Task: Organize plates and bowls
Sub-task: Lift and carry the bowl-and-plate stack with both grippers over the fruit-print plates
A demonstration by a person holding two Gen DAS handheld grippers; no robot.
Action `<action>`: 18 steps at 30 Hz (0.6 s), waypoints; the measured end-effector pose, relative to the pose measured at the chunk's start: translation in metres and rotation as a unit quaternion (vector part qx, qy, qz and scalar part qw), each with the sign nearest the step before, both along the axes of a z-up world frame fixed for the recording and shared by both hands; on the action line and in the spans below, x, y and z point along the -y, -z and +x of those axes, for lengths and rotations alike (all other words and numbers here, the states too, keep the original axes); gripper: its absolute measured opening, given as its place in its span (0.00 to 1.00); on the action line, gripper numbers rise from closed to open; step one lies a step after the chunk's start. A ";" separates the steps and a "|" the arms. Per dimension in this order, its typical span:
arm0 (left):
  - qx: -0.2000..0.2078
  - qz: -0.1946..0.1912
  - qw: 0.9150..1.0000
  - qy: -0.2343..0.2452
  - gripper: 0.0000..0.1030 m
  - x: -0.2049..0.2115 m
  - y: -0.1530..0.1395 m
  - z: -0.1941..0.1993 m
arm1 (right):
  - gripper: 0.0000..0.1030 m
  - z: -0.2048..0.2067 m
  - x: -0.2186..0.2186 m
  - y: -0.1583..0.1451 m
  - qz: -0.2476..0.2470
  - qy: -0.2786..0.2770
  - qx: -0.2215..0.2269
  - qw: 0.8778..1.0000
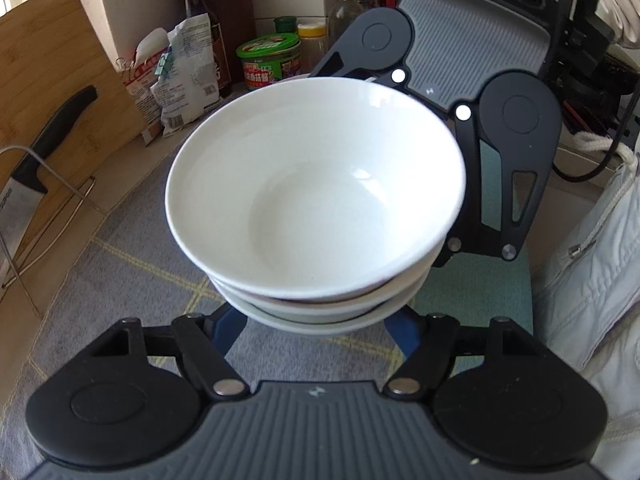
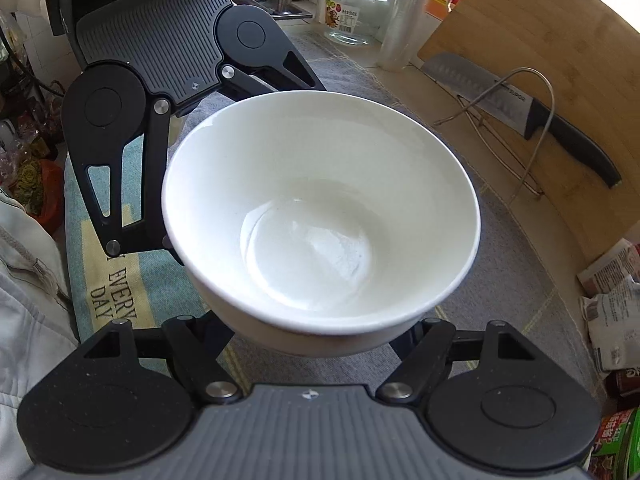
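White ceramic bowl stack [image 1: 316, 200]: deep bowl on top, shallower dishes nested under it. Sits between both grippers, which come at it from opposite sides. Looks clear of the grey cloth mat [image 1: 132, 280], though the underside is hidden.

Grip
- Right gripper [image 2: 316, 344]: fingers drawn in on the base of the stack, clamped. Pads hidden under the bowl wall.
- Left gripper [image 1: 316, 330]: blue fingers [image 1: 230, 328] apart, flanking the lowest dish. Tips run under it, so can't tell if they press.

Risks (my read)
- Glazed on glazed. Any tilt and the top bowl could slide off the dishes below.
- Hands must travel together. If one leads, the stack could twist or slip from a pad.
- Load appears top-heavy, held low down. A quick swing could tip it.

Edges / room
- Knife [image 1: 24, 184] leans on the wood cutting board [image 1: 52, 80] behind a wire rack [image 1: 60, 176] at the mat's far edge. Keep off that side.
- Green-lid tub [image 1: 268, 62], packets [image 1: 180, 76] and a glass jar [image 2: 356, 12] crowd the back of the counter.
- Person's pale jacket [image 1: 592, 260] is close on the near side.
- Best open room: straight over the mat.
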State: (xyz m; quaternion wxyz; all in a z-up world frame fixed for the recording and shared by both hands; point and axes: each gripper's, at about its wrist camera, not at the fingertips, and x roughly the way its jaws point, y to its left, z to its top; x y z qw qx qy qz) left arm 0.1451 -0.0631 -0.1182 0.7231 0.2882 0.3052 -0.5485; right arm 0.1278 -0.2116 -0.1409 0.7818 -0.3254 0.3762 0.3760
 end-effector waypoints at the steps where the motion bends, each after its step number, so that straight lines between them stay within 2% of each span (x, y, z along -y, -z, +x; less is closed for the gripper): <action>1: 0.002 0.000 1.000 0.004 0.72 0.007 -0.001 0.001 | 0.79 0.000 0.006 -0.002 -0.001 0.003 0.002 1.000; 18: 0.034 -0.018 0.997 0.062 0.72 0.127 -0.014 0.016 | 0.79 0.004 0.122 -0.024 -0.006 0.063 0.031 0.998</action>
